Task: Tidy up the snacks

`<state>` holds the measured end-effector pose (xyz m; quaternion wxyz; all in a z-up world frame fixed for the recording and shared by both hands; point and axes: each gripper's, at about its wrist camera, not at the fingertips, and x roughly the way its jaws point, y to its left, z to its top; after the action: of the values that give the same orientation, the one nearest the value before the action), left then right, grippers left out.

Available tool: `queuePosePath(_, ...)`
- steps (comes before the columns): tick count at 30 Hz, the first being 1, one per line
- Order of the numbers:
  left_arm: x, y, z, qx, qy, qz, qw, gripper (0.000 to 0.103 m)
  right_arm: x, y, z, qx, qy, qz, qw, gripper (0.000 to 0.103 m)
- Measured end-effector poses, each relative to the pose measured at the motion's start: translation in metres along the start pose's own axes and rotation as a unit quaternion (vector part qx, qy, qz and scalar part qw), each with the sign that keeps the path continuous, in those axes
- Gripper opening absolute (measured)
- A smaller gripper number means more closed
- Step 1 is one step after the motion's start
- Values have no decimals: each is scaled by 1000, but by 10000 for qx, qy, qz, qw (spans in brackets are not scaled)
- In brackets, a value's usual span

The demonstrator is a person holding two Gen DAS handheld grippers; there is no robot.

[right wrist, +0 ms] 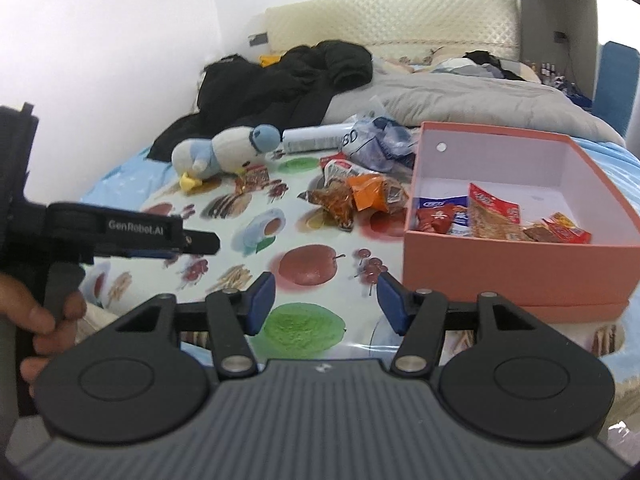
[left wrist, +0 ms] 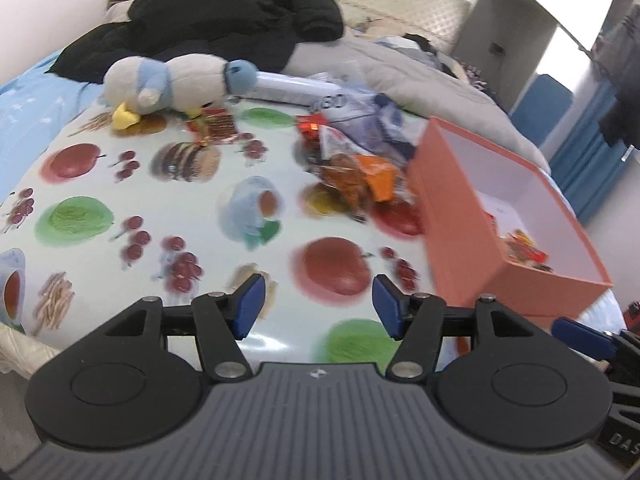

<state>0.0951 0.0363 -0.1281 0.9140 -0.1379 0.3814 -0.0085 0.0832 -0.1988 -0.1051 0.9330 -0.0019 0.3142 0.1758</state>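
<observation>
Both tools hang empty over the fruit-print cloth [right wrist: 312,264]: the right tool [right wrist: 326,300] and left tool [left wrist: 318,306] have their jaws apart. Farther right, the orange box [right wrist: 500,264] holds snack packets [right wrist: 496,216]. Beside it lie loose snacks [right wrist: 352,196].

We read "GenRobot.AI" in pale letters on the side of the left gripper [right wrist: 132,236], seen from the right wrist view. "DAS" shows on a black part [left wrist: 622,438] at the lower right edge of the left wrist view, cut off by the frame. The white cylinder [right wrist: 316,138] behind the snacks bears "BD" or "8D"; we can't tell which. Print on the snack packets in the orange box [right wrist: 500,268] is too small to read.
</observation>
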Motion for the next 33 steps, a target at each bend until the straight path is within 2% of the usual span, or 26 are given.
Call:
queuePosePath(7,50,46,23,-258,54,185,9995,65,45,11,4,-298,142,9,9995,56)
queuePosePath(15,112,85,51,-505,163,208,9984,64,103,25,18,-471,375,53,9982,54)
queuePosePath(18,136,97,59,-597,212,168,9978,63,128,31,23,-593,466,71,9971,46)
queuePosePath(24,180,120,72,-746,287,221,9966,59,174,38,36,-868,483,34,9951,41)
queuePosePath(33,226,137,107,-704,-53,335,9969,58,235,40,49,-1415,368,-252,9889,34)
